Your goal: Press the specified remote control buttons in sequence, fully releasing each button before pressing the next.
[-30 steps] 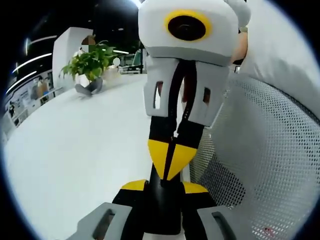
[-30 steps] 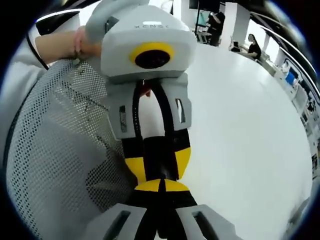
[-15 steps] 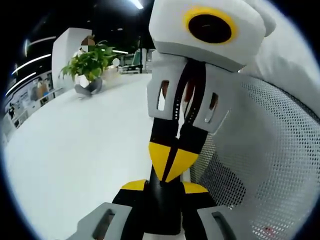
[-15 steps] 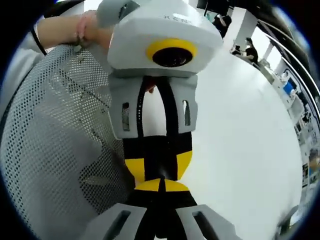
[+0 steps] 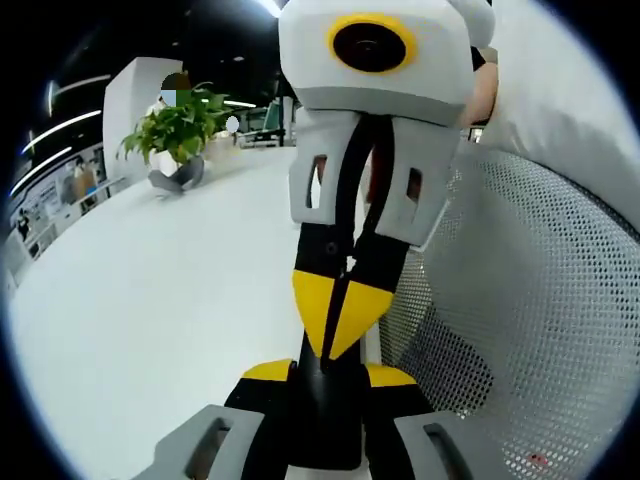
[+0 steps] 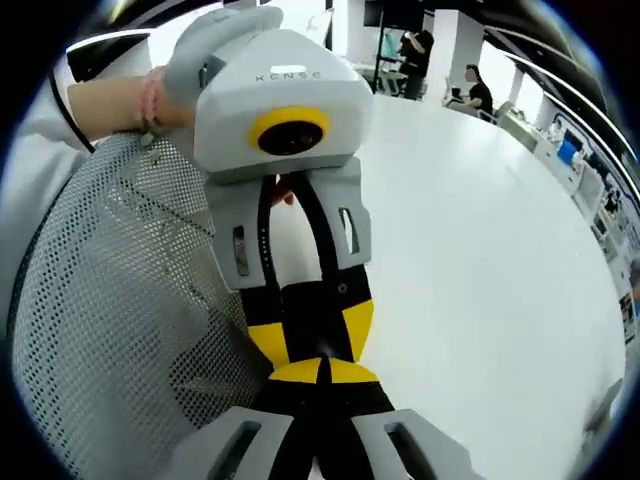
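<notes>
The left gripper (image 5: 333, 372) and right gripper (image 6: 322, 372), jaws together and tip to tip, face each other above the white worktop (image 5: 150, 300); the right has swung slightly since a moment ago, with no remote control yet located.

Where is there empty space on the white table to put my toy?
The white table is bare between the potted plant and the grippers. In the right gripper view it is bare too, out toward the seated people. It is crowded where the two grippers meet tip to tip beside the mesh chair.
</notes>
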A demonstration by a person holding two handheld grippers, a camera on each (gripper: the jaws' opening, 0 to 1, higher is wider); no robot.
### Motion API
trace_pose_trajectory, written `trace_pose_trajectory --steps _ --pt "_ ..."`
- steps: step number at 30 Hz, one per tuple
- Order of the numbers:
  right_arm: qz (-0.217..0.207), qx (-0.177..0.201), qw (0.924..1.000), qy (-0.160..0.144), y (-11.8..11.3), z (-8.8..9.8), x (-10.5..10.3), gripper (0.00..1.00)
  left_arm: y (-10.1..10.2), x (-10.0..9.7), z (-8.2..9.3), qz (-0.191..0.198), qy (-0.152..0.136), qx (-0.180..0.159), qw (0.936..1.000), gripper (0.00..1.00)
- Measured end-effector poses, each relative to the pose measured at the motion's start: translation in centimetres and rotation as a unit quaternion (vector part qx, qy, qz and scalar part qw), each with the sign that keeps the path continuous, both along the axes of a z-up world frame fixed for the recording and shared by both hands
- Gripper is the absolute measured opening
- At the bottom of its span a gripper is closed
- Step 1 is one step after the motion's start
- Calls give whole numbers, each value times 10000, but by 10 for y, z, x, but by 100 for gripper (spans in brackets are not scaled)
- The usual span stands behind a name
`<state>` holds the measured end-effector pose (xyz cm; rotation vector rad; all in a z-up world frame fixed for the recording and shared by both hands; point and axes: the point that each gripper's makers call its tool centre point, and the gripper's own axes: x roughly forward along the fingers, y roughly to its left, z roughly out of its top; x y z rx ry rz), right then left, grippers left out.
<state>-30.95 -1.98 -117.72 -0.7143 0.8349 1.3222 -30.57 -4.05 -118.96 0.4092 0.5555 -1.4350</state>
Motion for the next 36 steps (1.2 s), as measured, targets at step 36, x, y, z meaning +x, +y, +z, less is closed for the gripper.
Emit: trace_pose_trajectory --steps 36 --pt "-58 356 9989 302 0 -2 0 0 0 0 0 7 -66 6 10000 25"
